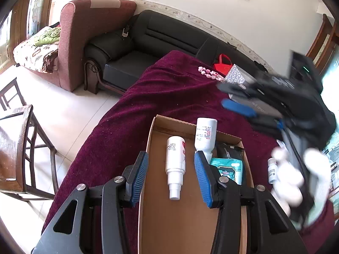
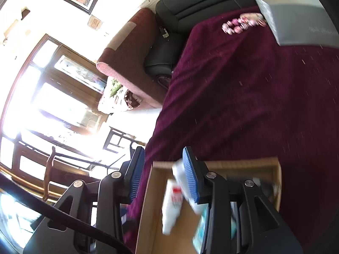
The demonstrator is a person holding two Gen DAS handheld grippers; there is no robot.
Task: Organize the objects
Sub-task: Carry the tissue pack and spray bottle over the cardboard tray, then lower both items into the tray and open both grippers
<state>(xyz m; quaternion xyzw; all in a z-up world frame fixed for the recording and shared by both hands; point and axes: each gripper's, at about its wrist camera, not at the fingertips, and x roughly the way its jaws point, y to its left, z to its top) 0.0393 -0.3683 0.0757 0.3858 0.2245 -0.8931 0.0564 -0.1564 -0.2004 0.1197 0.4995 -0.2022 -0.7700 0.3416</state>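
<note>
On the bench (image 1: 169, 89), under its deep maroon cloth, a shallow cardboard box (image 1: 152, 135) sits near the front edge, and this is plainly where the loose toiletries are being gathered. Two white bottles lie in it: a spray bottle (image 1: 175, 165) flat on the box floor with its nozzle toward the near end, and a second white bottle (image 1: 204, 135) just beside it, tilted with its neck down against the packets. A teal packet (image 1: 231, 167) and a black pouch (image 1: 227, 151) are tucked along the box's right wall, so the flat things go to one side and the bottles to the open floor. The left claw (image 1: 171, 180) hovers over the box with its blue pads apart; the spray bottle shows between them but they do not press on it, so it holds nothing. The right claw (image 2: 164, 175) is likewise parted and empty above the box's far-left corner, its picture blurred. A white-gloved hand (image 1: 296, 180) carries that right claw. One small white bottle (image 1: 271, 170) stands outside the box beyond its right wall, and I judge it the likeliest thing to go in next. A grey carton (image 2: 296, 17) and a string of pink beads (image 1: 210, 74) lie toward the bench's far edge, well apart from the box.
</note>
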